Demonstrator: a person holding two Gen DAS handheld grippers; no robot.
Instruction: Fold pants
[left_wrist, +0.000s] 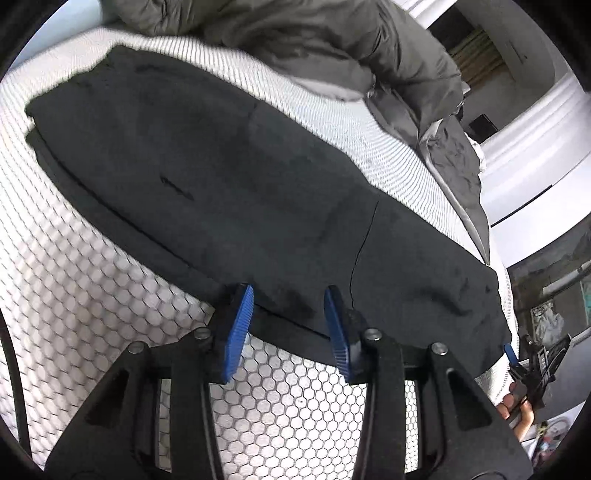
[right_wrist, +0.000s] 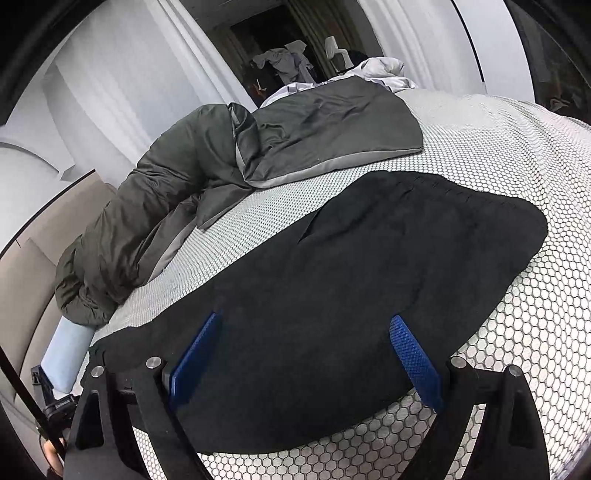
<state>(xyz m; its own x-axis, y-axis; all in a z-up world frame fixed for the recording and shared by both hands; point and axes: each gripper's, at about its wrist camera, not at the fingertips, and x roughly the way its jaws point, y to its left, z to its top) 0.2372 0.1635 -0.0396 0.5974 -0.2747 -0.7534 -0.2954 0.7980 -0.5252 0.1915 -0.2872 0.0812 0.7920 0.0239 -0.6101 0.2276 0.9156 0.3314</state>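
Grey duvet (right_wrist: 192, 177) bunched beside black pants (right_wrist: 369, 295) on mattress (right_wrist: 517, 155).

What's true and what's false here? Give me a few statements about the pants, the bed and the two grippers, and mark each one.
1. The pants are black and lie flat on the bed. True.
2. The bed cover is plain red. False: it is white with a honeycomb pattern.
3. The right gripper has its blue fingers spread wide over the pants. True.
4. The left gripper is holding the pants up in the air. False: the pants lie on the bed, and its fingers stand at their near edge with a gap between them.
5. A grey-green duvet is bunched up behind the pants. True.
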